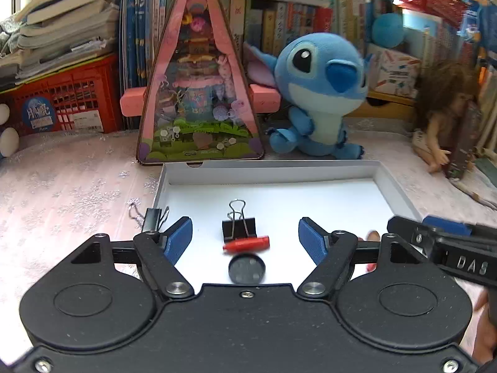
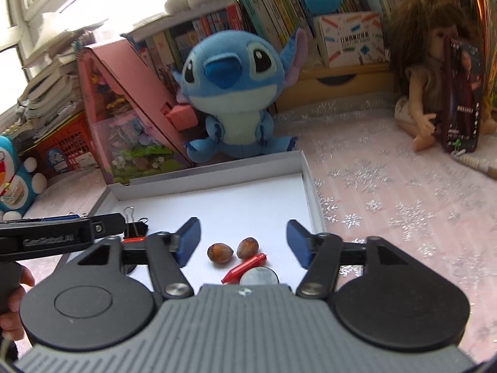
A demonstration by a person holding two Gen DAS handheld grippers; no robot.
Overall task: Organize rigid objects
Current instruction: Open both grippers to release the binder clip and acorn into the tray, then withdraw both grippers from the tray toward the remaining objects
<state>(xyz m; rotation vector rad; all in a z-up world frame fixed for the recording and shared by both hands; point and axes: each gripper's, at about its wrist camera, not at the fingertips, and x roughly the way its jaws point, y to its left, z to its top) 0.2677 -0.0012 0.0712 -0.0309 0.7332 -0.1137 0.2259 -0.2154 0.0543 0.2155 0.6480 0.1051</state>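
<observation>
Left gripper (image 1: pixel 245 237) and right gripper (image 2: pixel 243 242), jaws of both spread wide and holding nothing, hover over the near end of a shallow white box lid (image 1: pixel 394 183) on the surface. Gathered inside: binder clip (image 1: pixel 238 228), red peg (image 1: pixel 247 244), dark disc (image 1: pixel 246 269), two hazelnuts (image 2: pixel 220 252), coin (image 2: pixel 260 277). A second binder clip (image 1: pixel 152 219) straddles the lid's left rim, apparently awaiting collection.

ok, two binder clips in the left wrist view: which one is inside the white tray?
The binder clip just behind the red peg, on the white tray floor. The other clip lies outside the tray's left wall, on the cloth.
</observation>
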